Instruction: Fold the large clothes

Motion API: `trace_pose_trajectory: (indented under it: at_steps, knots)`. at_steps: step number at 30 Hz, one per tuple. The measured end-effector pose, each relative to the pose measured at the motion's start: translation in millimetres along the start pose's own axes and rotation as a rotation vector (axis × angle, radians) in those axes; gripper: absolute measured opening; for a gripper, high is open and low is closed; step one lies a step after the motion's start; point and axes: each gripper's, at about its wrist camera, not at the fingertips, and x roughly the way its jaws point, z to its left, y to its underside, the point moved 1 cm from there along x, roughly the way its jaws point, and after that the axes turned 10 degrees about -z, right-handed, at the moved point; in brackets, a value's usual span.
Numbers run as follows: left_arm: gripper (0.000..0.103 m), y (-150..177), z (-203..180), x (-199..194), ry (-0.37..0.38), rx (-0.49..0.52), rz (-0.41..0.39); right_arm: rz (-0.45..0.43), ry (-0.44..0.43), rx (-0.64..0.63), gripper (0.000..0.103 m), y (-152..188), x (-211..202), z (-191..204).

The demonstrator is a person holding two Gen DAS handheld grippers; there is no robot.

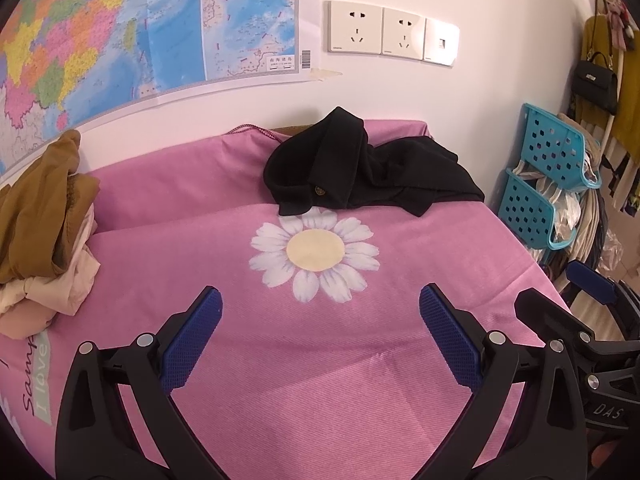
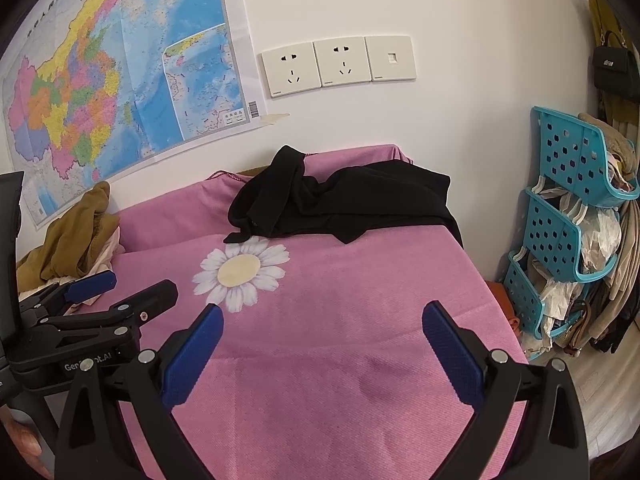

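Pink bedspread covers the whole work surface, a table or bed pushed up against a white wall, w/ a big daisy print mid-cloth. Nearest the cameras, both tools hang low over bare pink fabric: the left gripper has its blue pads spread wide and nothing between them, and the right gripper is likewise splayed apart and empty. They sit side by side, each showing at the edge of the other's view.

Past the daisy lies the task item — a black garment, bunched in a heap at the far end of the cloth, its near hem just touching the flower's upper petals. A small round button or badge shows on a folded flap; which part is collar or sleeve can't be told. At the far left, a crumpled pile of brown and cream clothes sits against the wall, well apart from the black one.

Judging by this, folding hasn't started; the step in hand is reaching in to pick up and spread the black piece. To do it well: go for two separate edges or corners, not the thick middle of the lump, pinch only one layer per gripper, then draw it toward the open near area and pull the hands apart so it lays flat. Avoid snagging the bedspread underneath.

Behind: a map, wall sockets, teal baskets at right.
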Motion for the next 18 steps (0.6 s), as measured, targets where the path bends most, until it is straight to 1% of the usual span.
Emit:
trace_pose_trajectory:
  at_steps: [18]
  knots:
    - [0.098,2.1,-1.7,11.7,0.0,-0.007,0.027,0.008,-0.012,-0.033,0.097,-3.8,10.8,6.5]
